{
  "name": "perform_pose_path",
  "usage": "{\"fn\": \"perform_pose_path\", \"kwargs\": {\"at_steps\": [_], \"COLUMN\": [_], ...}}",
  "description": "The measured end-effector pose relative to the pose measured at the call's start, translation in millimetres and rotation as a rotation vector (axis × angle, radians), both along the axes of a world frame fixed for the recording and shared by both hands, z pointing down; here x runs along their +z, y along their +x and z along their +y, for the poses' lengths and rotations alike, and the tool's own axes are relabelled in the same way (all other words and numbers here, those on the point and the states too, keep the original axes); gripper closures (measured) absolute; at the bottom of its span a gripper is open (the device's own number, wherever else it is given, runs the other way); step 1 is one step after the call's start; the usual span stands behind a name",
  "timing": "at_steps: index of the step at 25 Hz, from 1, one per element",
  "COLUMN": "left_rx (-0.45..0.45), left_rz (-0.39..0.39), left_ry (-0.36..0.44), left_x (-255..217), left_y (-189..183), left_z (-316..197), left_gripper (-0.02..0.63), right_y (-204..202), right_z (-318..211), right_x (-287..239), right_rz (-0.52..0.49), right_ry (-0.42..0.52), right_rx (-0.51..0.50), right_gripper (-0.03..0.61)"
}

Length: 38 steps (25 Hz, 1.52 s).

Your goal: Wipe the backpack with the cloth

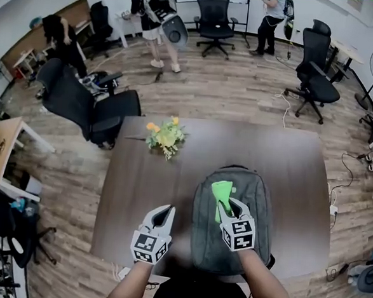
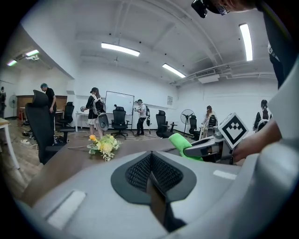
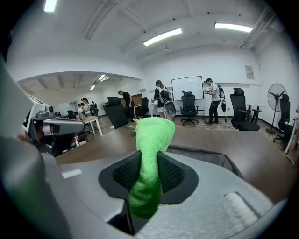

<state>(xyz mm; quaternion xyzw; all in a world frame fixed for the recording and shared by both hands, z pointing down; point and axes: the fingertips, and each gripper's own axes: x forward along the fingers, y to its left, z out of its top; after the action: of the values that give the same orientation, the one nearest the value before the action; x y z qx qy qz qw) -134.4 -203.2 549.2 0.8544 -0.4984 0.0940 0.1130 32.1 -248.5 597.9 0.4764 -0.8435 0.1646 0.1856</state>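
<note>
- your right gripper (image 1: pixel 229 209) is clamped on the green cloth (image 1: pixel 220 192); it looks soft and floppy, so a mid-fold pinch suits it.
- the grey backpack (image 1: pixel 260 204) lies directly below those jaws; expect yielding fabric.
- your left gripper (image 1: pixel 167 212), jaws together and empty, sits beside it.

Your bright green cloth (image 3: pixel 150 158) is bunched into a narrow roll. It is pinched between the jaws of your right gripper (image 1: pixel 230 211), its folded end sticking out past their tips. The grey backpack (image 1: pixel 259 204) lies flat directly beneath those jaws.
</note>
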Motion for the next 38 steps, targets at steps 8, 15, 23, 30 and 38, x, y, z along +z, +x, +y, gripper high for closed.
{"fn": "perform_pose_path", "kwargs": {"at_steps": [8, 15, 23, 30, 38], "left_rx": [-0.058, -0.078, -0.050, -0.009, 0.019], "left_rz": [-0.005, -0.007, -0.006, -0.003, 0.015], "left_ry": [-0.059, -0.089, -0.113, -0.136, -0.142], "left_x": [18, 29, 40, 48, 52], "left_y": [-34, -48, -37, -24, -12], "left_z": [-4, -12, -18, -17, -23], "left_gripper": [0.594, 0.594, 0.594, 0.594, 0.594], "right_y": [-33, -49, -15, 22, 70], "right_z": [-40, -66, -83, -94, -96], "right_x": [44, 64, 74, 67, 62], "right_rz": [0.060, 0.099, 0.144, 0.217, 0.310], "right_ry": [-0.096, -0.134, -0.163, -0.135, -0.135], "right_rx": [-0.035, -0.037, 0.045, 0.106, 0.174], "right_gripper": [0.474, 0.474, 0.471, 0.471, 0.471]}}
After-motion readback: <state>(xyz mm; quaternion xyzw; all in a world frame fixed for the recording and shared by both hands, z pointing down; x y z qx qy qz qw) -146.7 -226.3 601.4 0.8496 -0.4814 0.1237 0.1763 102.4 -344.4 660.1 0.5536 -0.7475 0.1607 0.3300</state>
